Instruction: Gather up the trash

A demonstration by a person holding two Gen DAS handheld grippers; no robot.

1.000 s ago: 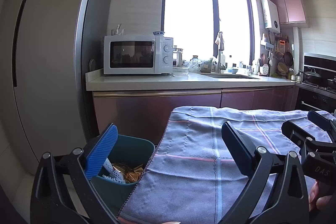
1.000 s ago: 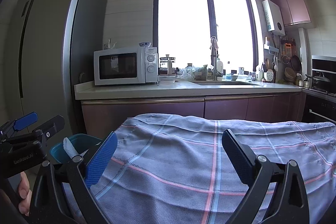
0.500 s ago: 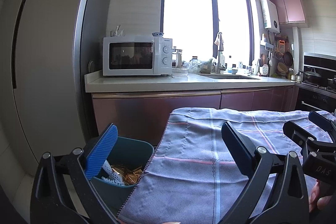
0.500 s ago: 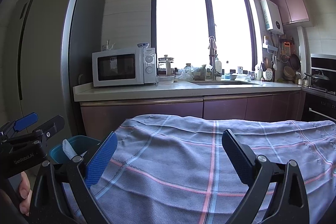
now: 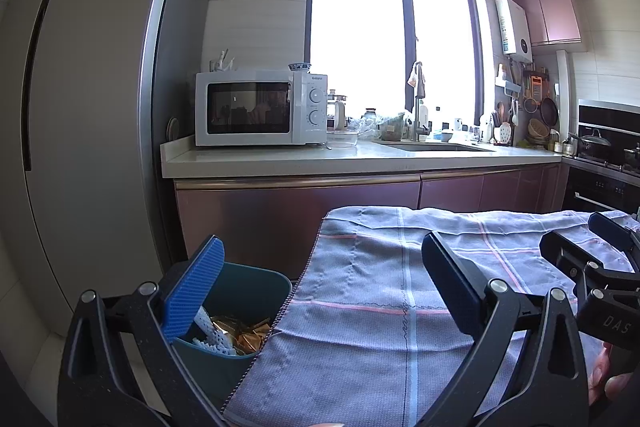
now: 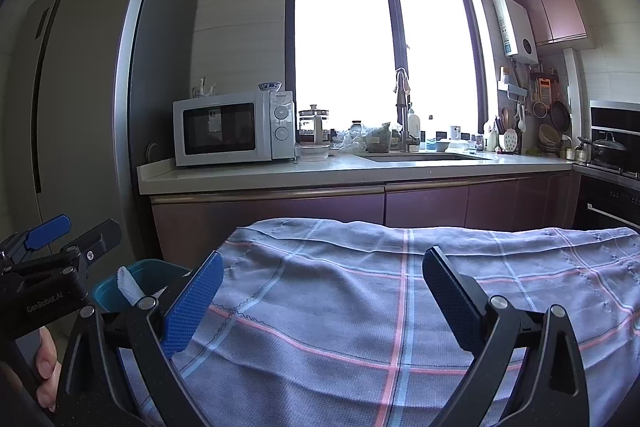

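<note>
A teal bin stands at the left edge of a table draped in a grey-blue checked cloth. Inside lie gold wrappers and white foam netting. My left gripper hovers open over the bin's right rim and the cloth, holding nothing. My right gripper is open and empty above the cloth. From the right wrist view the bin shows at lower left with a white strip sticking up. Each gripper appears in the other's view, the right gripper and the left gripper.
A tall grey fridge rises on the left. Behind the table runs a counter with a white microwave, a sink with a faucet and several kitchen items. An oven sits at far right.
Both views have drifted slightly; the bin and cloth sit marginally lower and nearer in the left wrist view. Both grippers stay open and empty.
</note>
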